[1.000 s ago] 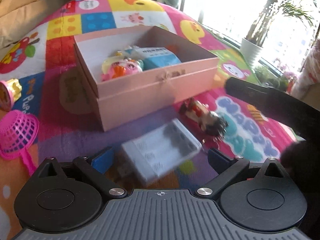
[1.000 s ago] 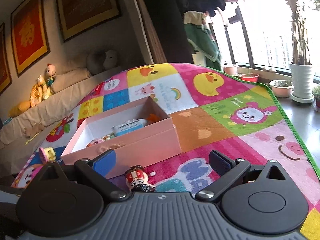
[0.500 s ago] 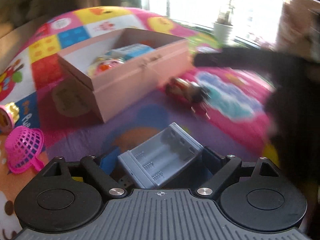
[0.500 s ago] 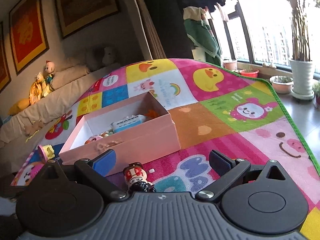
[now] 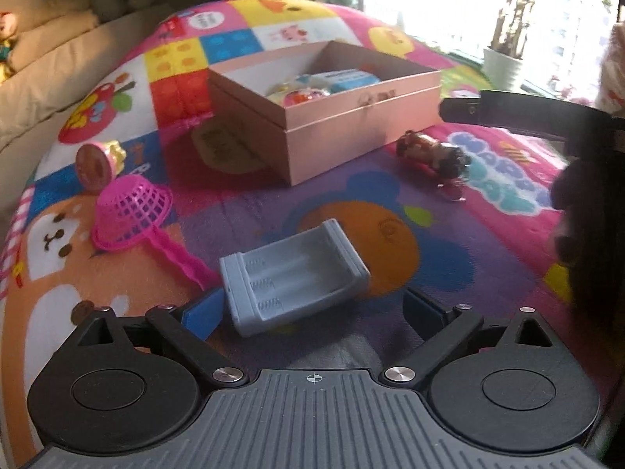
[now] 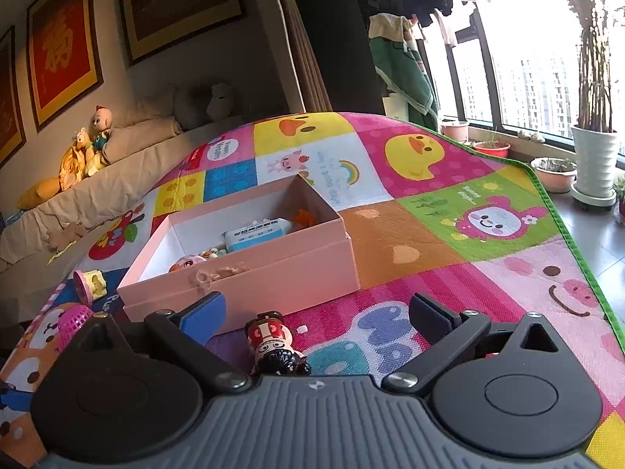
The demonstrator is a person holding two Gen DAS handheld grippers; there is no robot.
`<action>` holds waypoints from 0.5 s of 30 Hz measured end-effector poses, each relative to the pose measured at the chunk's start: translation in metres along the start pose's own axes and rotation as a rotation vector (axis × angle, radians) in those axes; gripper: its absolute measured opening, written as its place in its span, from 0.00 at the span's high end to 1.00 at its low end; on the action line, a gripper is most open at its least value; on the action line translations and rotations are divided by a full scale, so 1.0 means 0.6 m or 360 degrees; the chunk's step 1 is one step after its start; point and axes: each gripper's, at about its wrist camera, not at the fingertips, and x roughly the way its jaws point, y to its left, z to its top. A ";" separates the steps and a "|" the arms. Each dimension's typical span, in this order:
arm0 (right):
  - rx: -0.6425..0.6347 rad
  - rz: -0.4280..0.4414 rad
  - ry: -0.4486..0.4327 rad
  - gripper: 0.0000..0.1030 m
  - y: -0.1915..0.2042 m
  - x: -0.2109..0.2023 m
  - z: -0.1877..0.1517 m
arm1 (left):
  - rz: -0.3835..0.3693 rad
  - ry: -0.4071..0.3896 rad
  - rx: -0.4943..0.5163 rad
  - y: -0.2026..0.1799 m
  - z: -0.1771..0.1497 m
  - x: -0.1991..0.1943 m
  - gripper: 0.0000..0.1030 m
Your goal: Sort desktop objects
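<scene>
A grey battery case (image 5: 293, 275) lies on the play mat between the open fingers of my left gripper (image 5: 312, 308), nearer the blue left pad; contact is unclear. A pink open box (image 5: 332, 117) with a blue packet and toys stands beyond it. A small figurine (image 5: 433, 156) lies on its side in front of the box. In the right wrist view my right gripper (image 6: 316, 318) is open, and the figurine (image 6: 273, 346) lies between its fingers, close to the body. The box (image 6: 250, 262) is just behind.
A pink toy strainer (image 5: 133, 211) and a small pink-and-yellow toy (image 5: 99, 162) lie left of the box. The right gripper's black arm (image 5: 547, 117) crosses the left view's right side. A sofa with plush toys (image 6: 90, 148) and plant pots (image 6: 593, 164) border the mat.
The left gripper pulled back and swung left; the battery case sits further out between its fingers. The right gripper moved slightly closer to the figurine and box.
</scene>
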 end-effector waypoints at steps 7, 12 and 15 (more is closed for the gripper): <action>-0.0380 0.0019 0.0352 0.39 0.058 0.046 -0.001 | 0.0074 -0.0073 -0.0041 0.003 0.018 0.030 0.03; -0.0397 -0.0004 0.0433 0.57 0.064 0.079 0.006 | 0.0130 -0.0105 -0.0007 0.008 -0.001 0.011 0.03; -0.0446 0.0024 0.0476 0.68 0.069 0.081 0.012 | 0.0124 -0.0089 -0.0040 0.020 -0.008 0.004 0.03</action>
